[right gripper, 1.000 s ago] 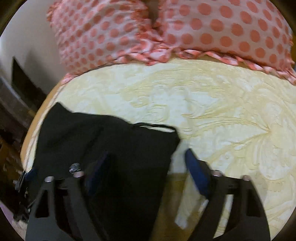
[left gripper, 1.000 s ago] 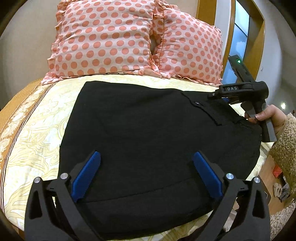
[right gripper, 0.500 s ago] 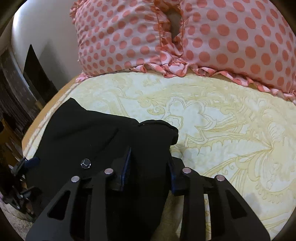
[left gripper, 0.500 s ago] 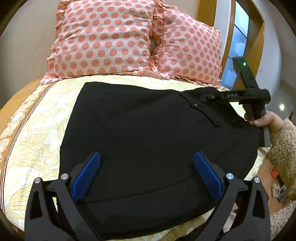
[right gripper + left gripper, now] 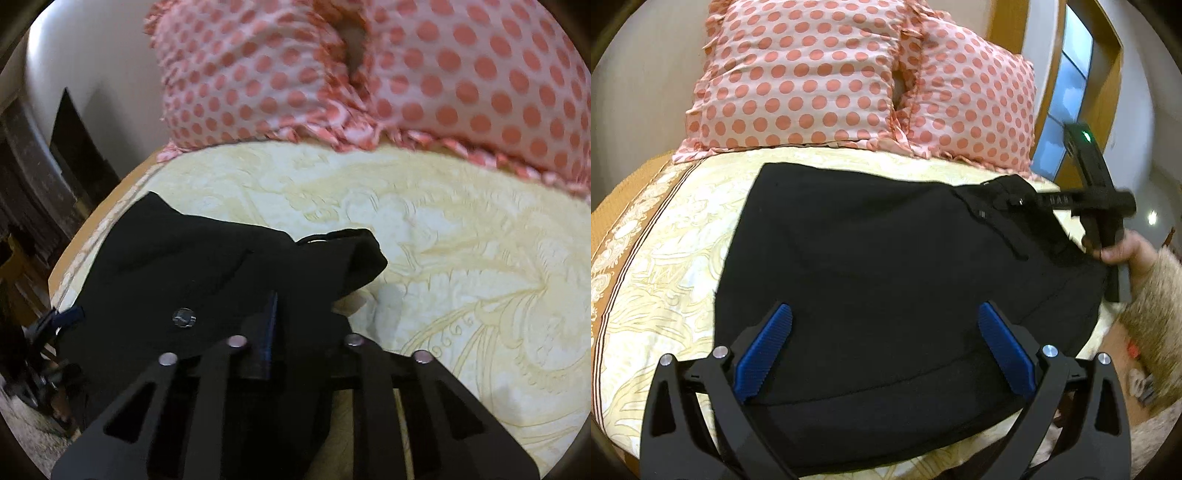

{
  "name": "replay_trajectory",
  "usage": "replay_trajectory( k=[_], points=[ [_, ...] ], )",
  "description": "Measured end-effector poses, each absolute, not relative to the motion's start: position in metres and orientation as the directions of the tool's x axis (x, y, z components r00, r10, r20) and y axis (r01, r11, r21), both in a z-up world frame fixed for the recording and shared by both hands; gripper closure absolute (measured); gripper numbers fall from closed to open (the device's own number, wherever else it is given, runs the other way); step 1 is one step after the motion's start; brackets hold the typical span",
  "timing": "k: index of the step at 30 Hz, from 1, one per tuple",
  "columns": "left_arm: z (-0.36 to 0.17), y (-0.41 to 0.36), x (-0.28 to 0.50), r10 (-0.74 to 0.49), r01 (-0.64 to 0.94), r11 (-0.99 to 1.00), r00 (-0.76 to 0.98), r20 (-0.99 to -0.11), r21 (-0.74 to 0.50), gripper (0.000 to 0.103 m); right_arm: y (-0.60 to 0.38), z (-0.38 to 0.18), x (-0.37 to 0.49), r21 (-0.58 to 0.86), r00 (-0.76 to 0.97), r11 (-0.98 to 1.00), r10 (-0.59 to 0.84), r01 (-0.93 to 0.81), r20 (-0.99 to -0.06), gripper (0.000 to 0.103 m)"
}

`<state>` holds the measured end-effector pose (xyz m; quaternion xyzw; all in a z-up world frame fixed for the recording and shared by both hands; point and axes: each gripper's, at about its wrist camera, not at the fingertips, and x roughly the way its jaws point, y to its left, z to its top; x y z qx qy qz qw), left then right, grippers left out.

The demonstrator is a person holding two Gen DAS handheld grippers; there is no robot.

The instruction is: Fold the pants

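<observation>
In the left wrist view the black pants are spread mid-frame on the bedspread under the wide-open left gripper, while in the right wrist view the waistband corner at lower centre is pinched by the just-closed right gripper.

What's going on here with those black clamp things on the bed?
A person is folding black pants on a yellow bedspread, holding a two-finger gripper in each hand. The right gripper has just been closing its jaws on the waistband corner, and the fabric sits pinched between them. The left gripper hangs open over the near edge of the pants, gripping nothing. Two polka-dot pillows sit behind.
</observation>
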<state>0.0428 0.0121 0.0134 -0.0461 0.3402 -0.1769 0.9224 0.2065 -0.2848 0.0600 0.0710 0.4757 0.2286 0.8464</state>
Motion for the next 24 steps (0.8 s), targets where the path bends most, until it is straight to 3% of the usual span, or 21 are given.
replay_trajectory(
  k=[4,6,10,13,21,24],
  points=[
    [0.046,0.047,0.047,-0.382,0.262,0.921,0.76,-0.527,-0.289,0.002,-0.28,0.083,0.191,0.353,0.474,0.845,0.522,-0.402,-0.709,0.088],
    [0.054,0.061,0.058,-0.357,0.228,0.928,0.773,-0.525,-0.295,0.002,-0.277,0.088,0.184,0.344,0.486,0.841,0.527,-0.418,-0.697,0.089],
    [0.052,0.088,0.1,-0.307,0.138,0.941,0.729,-0.611,-0.308,0.002,-0.28,0.083,0.183,0.358,0.488,0.845,0.525,-0.396,-0.698,0.089],
    [0.038,0.104,0.137,-0.371,0.106,0.911,0.634,-0.678,-0.4,0.005,-0.287,0.072,0.187,0.396,0.479,0.846,0.529,-0.356,-0.7,0.089],
    [0.018,0.097,0.182,-0.483,0.118,0.863,0.478,-0.734,-0.491,0.027,-0.296,0.056,0.193,0.448,0.463,0.839,0.545,-0.309,-0.699,0.089],
    [0.011,0.089,0.191,-0.459,0.113,0.881,0.444,-0.77,-0.46,0.038,-0.301,0.052,0.194,0.48,0.459,0.827,0.562,-0.293,-0.688,0.089]
  ],
)
